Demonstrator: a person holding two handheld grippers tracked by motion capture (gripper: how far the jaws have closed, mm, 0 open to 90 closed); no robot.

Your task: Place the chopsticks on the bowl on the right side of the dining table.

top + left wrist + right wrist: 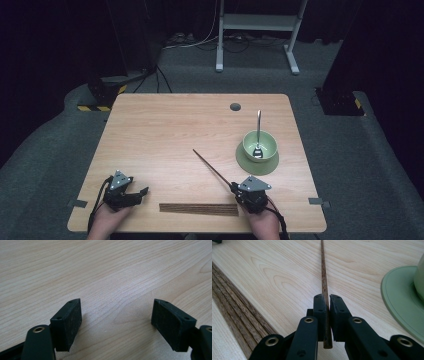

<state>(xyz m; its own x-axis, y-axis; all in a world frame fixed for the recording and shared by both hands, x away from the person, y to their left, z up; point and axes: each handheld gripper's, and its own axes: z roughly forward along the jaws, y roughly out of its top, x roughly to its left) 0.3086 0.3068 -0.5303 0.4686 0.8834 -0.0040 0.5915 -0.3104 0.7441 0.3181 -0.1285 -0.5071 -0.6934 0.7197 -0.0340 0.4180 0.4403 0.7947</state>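
A thin dark wooden stick (212, 167) (323, 277) is clamped at its near end by my right gripper (234, 187) (326, 301), which is shut on it. The stick points away toward the table's middle. Several more dark sticks (198, 209) (234, 307) lie side by side along the front edge, left of that gripper. A green bowl (260, 144) holding a metal spoon (258, 131) stands on a green plate (249, 164) (398, 300) to the right of the stick. My left gripper (144, 190) (116, 320) rests at the front left, open, with bare wood between its jaws.
The pale wooden table (165, 130) has a round cable hole (235, 106) at its back. Beyond it stand a white frame (257, 22) and dark equipment on grey carpet.
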